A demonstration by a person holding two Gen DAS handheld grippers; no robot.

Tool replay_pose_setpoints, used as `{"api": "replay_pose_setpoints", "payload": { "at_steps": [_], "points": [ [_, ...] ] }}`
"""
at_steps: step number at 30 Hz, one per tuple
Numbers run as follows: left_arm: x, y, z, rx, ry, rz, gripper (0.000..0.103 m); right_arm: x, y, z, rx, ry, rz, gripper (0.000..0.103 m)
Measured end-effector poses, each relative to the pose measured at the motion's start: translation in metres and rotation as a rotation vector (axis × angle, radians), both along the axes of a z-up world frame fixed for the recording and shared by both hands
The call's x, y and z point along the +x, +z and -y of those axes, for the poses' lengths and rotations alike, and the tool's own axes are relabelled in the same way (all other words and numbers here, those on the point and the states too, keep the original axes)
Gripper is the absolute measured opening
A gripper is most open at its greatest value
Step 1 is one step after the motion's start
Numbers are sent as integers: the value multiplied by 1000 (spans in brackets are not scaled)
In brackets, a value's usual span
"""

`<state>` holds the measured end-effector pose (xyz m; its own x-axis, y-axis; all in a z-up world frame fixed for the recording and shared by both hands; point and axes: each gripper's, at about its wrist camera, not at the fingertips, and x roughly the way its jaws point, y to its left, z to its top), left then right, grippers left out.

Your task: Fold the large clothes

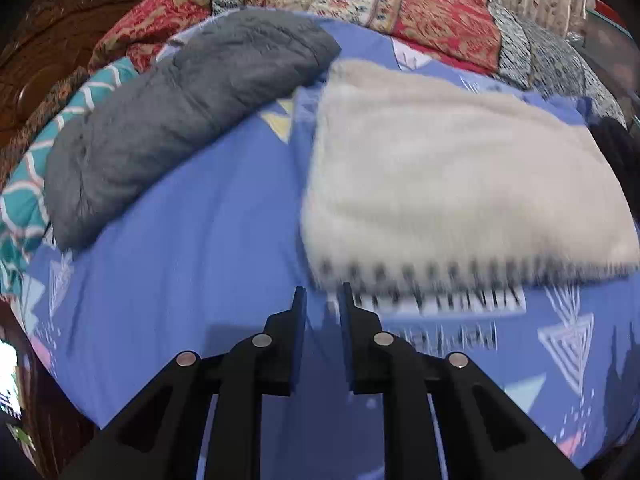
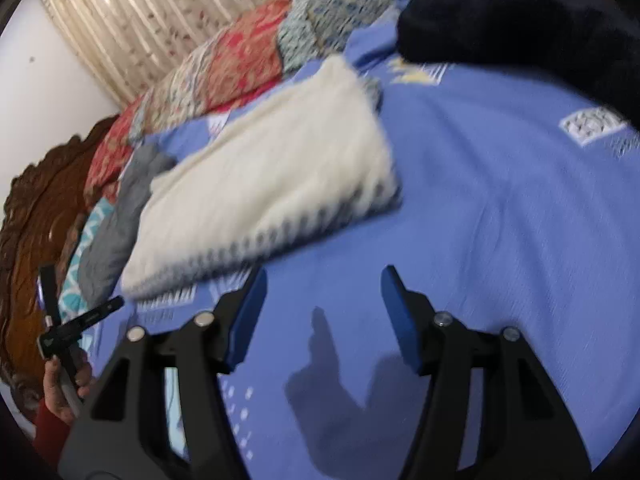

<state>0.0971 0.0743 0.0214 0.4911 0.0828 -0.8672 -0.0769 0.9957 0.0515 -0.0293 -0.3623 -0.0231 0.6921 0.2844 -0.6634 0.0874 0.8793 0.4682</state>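
Fingers of the left gripper (image 1: 322, 300) stand a narrow gap apart with nothing between them, only blue sheet (image 1: 192, 264) showing through; their tips sit just short of the near, dark-patterned hem of the cream sweater (image 1: 448, 176). The right gripper (image 2: 324, 280) has its fingers spread wide and empty over bare sheet, its left tip just beside the sweater's near corner.

The sweater lies folded into a flat rectangle on the bed, its striped hem toward both cameras. A grey garment (image 1: 176, 112) lies in a long heap to its left, apart from it along most of its length but meeting its far corner. Between the two runs a wedge of open sheet that widens toward the grippers. Open sheet also runs along the whole near edge of the sweater and spreads broadly to its right.

Behind everything a patchwork quilt (image 1: 436, 12) banks up along the far edge, with a carved wooden headboard (image 1: 60, 28) at the left.

Only the right wrist view shows a dark garment (image 2: 532, 32) piled at the far right, well apart from the sweater, and the left hand (image 2: 64, 388) in a red sleeve holding the left gripper near the bed's edge. Only the left wrist view shows the grey heap whole and a teal zigzag cloth (image 1: 24, 200) beneath it.
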Motion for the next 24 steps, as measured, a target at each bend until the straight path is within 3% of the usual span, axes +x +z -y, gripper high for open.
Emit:
{"api": "replay_pose_setpoints", "payload": {
  "at_steps": [5,11,17,20,24],
  "points": [
    [-32,-15,15,-7,-34,-38,40,-22,-9,-29,-61,30,-9,80],
    [-52,-21,29,6,-73,-45,40,-30,-15,-44,-55,69,-33,82],
    [-56,-26,34,29,-79,-55,40,-31,-36,-31,-24,50,-108,82],
    [-57,-29,35,40,-77,-62,40,-34,-44,-22,41,50,-83,82],
    [-56,-30,39,63,-81,-65,41,-34,-45,-22,51,67,-74,88]
  ]
}}
